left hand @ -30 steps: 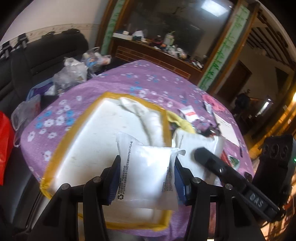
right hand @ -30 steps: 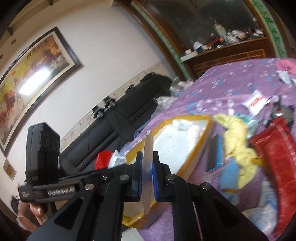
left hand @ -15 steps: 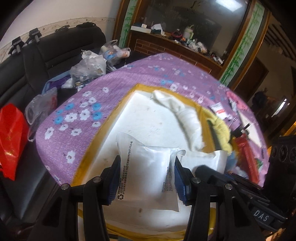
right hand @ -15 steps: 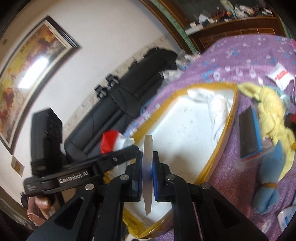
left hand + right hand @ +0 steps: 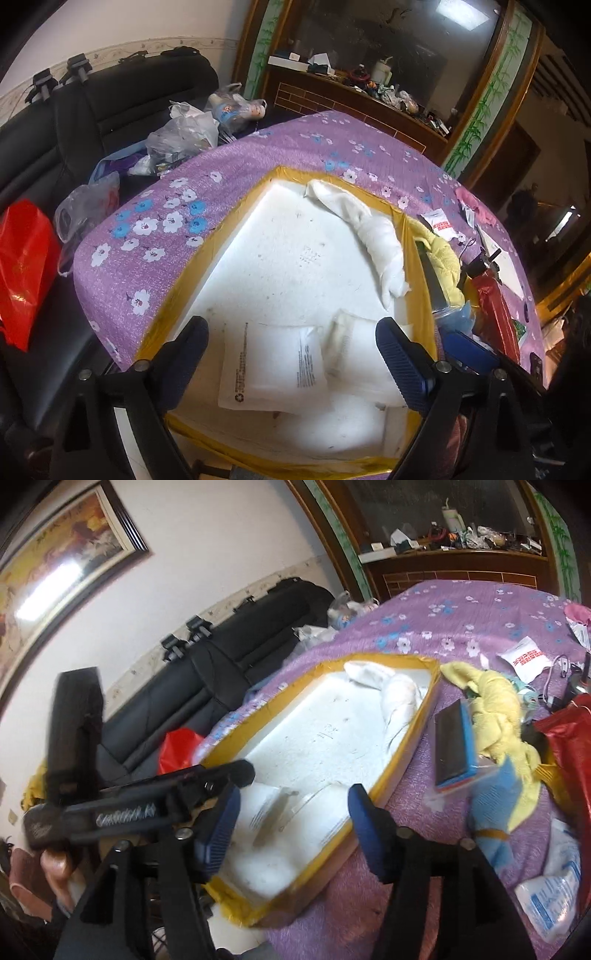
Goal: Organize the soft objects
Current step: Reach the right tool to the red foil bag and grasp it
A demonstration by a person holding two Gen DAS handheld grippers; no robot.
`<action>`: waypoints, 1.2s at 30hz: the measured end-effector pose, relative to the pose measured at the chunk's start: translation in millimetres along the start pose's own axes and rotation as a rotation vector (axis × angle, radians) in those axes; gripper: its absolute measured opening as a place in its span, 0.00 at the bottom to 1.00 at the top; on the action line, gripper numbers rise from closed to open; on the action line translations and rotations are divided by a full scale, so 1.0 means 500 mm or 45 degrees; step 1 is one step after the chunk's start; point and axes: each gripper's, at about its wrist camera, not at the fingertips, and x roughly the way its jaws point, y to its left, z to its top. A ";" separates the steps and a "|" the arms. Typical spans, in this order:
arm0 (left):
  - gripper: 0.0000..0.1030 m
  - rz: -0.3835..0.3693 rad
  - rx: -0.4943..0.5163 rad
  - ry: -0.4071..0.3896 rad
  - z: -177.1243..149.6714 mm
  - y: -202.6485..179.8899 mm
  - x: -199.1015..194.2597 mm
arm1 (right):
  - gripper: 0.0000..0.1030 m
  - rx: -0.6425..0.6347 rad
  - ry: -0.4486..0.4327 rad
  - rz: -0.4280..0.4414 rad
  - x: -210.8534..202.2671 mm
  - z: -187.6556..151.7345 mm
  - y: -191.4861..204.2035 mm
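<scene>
A white foam tray with yellow taped rim (image 5: 236, 221) (image 5: 413, 738) lies on the purple floral table. Two white soft pouches (image 5: 273, 365) (image 5: 364, 356) lie side by side in its near end; they also show in the right wrist view (image 5: 291, 808). A rolled white cloth (image 5: 373, 236) (image 5: 399, 698) lies along the tray's far right side. My left gripper (image 5: 291, 354) is open and empty above the pouches. My right gripper (image 5: 291, 823) is open and empty over the same end. The left gripper's body (image 5: 122, 805) shows in the right wrist view.
A yellow cloth (image 5: 491, 709), a blue cloth (image 5: 498, 808), a dark sponge in a bag (image 5: 452, 746), a red package (image 5: 569, 753) and white sachets (image 5: 554, 882) lie right of the tray. Plastic bags (image 5: 181, 136) and a black sofa (image 5: 110, 99) stand behind the table's left edge.
Both grippers have opened and let go of their white pouches, which now lie in the near end of the tray. Both grippers moved in over the tray.
</scene>
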 end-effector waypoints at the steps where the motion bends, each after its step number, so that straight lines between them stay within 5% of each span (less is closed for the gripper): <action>1: 0.91 0.014 0.010 -0.008 -0.001 -0.008 -0.004 | 0.66 -0.008 -0.019 0.013 -0.014 -0.004 -0.002; 6: 0.91 0.078 0.067 -0.092 -0.011 -0.056 -0.037 | 0.71 0.005 -0.082 0.016 -0.069 -0.024 -0.022; 20: 0.91 -0.110 0.295 -0.075 -0.036 -0.260 -0.066 | 0.72 0.236 -0.200 -0.110 -0.186 -0.056 -0.165; 36: 0.91 -0.227 0.291 -0.016 -0.051 -0.302 -0.033 | 0.72 0.237 -0.191 -0.167 -0.212 -0.071 -0.213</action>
